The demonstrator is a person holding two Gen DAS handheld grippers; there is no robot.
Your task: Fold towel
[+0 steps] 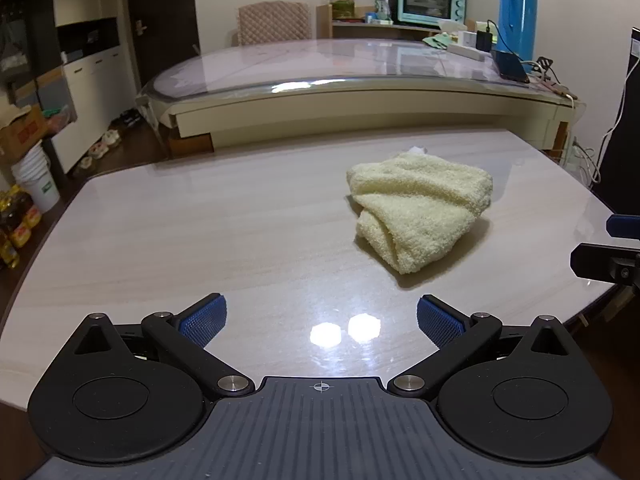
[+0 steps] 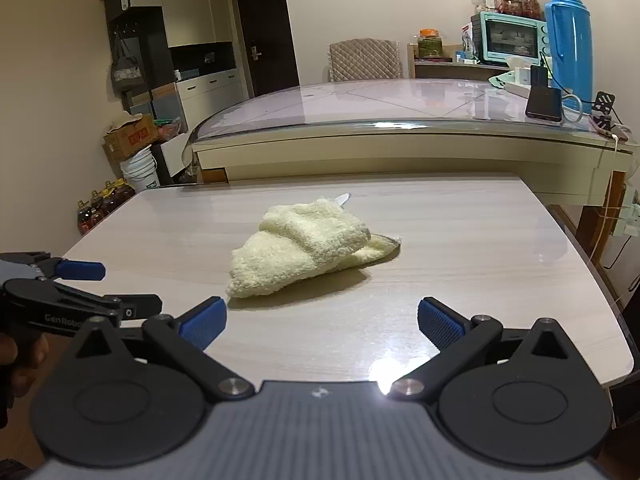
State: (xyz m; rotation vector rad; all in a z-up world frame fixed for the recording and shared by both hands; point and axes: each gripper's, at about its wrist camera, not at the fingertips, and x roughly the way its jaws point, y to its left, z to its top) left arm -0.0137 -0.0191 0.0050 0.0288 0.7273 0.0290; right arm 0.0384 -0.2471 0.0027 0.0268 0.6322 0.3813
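One fluffy cream towel (image 1: 418,208) lies crumpled in a loose heap on the glossy wood-grain table (image 1: 200,232), ahead of me. My left gripper (image 1: 321,320) and right gripper (image 2: 322,320) both hang with jaws spread wide, holding nothing. Behind, one teal oven (image 1: 432,0) holds pale dishes; one blue flask (image 1: 518,16) stands beside it.

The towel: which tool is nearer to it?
Right, slightly. The towel lies just ahead-left of the right tool; the left tool sits farther back, left of it.
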